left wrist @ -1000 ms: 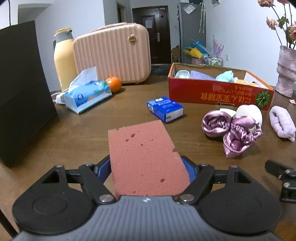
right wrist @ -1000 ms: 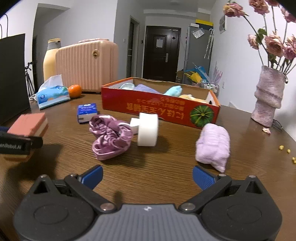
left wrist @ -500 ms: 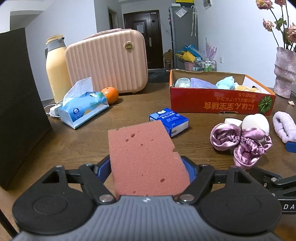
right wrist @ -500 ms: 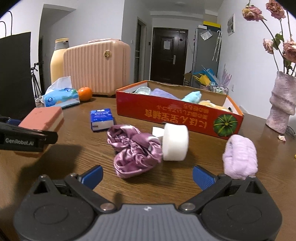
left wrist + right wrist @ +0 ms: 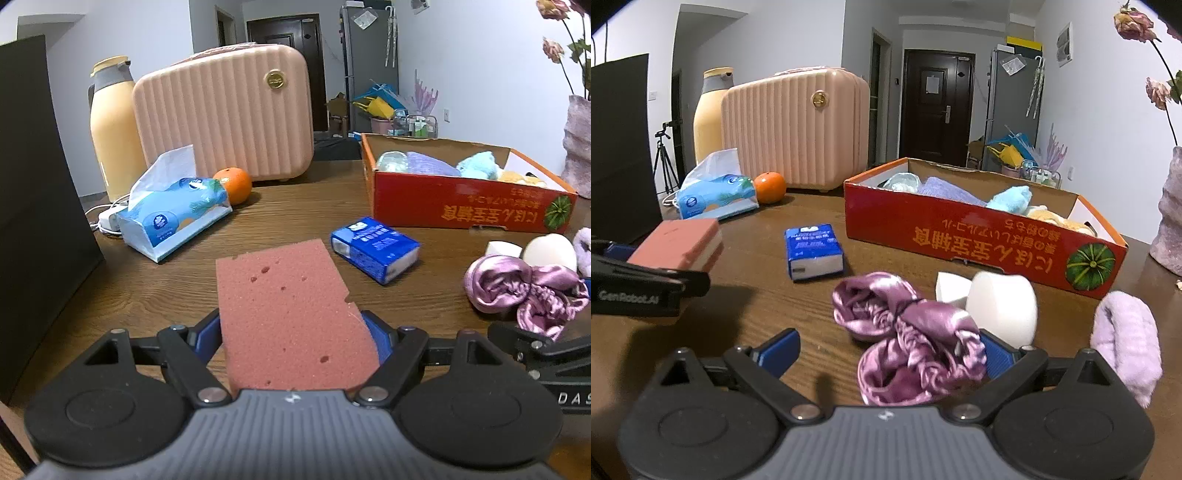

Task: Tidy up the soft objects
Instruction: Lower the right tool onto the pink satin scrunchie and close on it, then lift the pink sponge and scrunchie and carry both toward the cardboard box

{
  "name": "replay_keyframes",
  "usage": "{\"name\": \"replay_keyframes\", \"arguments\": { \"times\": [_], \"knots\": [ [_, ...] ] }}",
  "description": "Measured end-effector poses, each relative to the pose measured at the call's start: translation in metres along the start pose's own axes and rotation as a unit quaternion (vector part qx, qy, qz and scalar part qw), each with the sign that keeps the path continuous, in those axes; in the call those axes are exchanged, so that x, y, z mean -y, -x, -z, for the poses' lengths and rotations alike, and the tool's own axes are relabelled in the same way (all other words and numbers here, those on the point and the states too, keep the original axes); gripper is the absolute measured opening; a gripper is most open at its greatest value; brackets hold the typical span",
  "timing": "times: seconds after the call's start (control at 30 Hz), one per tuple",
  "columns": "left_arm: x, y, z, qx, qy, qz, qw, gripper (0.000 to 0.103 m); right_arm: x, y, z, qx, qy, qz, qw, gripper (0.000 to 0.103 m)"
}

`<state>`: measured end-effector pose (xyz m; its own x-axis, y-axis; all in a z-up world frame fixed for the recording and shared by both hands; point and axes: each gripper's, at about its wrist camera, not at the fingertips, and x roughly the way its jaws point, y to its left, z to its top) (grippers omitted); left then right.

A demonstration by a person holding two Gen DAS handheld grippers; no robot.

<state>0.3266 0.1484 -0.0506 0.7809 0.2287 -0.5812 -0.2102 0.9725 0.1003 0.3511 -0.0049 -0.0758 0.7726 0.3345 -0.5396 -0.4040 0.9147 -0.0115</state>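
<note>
**One sponge pinched, one scrunchie between spread tongs**

Two tongs in view. Left tongs (image 5: 295, 332) pinching one pink sponge (image 5: 288, 317), porous, slab-shaped, pitted with small holes, held above the wooden desk (image 5: 155, 288); "GenRobot.AI" readable along the finger in the right wrist view. Right tongs (image 5: 886, 349) spread wide, blue pads on either side of one purple satin scrunchie (image 5: 908, 332), glossy and crumpled, lying on the desk. Just behind it, one white foam roll (image 5: 1001, 310), smooth and rounded; to the right, one lilac fuzzy cloth roll (image 5: 1126, 339). One red cardboard box (image 5: 979, 243) with yellow characters and a green pumpkin print, holding several soft pieces, count uncertain. One blue tissue pocket pack (image 5: 812, 251), one blue soft tissue packet (image 5: 173, 218), one orange (image 5: 234, 184), one ribbed pink case (image 5: 225, 118), one yellow flask (image 5: 114, 125).
</note>
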Motion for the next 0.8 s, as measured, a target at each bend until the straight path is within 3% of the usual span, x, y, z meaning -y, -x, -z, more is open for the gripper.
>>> {"name": "replay_keyframes", "arguments": {
  "times": [0.23, 0.5, 0.8],
  "knots": [
    [-0.018, -0.009, -0.004, 0.001, 0.007, 0.000, 1.0000, 0.079, -0.001, -0.025, -0.009, -0.016, -0.011, -0.001, 1.000, 0.085],
    [-0.031, -0.010, -0.005, 0.004, 0.023, -0.003, 0.9997, 0.079, 0.000, -0.034, -0.012, -0.018, -0.017, -0.018, 1.000, 0.053],
    [-0.029, -0.009, -0.001, 0.011, 0.019, -0.013, 0.9997, 0.079, 0.004, -0.028, -0.010, -0.011, -0.032, -0.040, 0.999, 0.033]
  ]
}}
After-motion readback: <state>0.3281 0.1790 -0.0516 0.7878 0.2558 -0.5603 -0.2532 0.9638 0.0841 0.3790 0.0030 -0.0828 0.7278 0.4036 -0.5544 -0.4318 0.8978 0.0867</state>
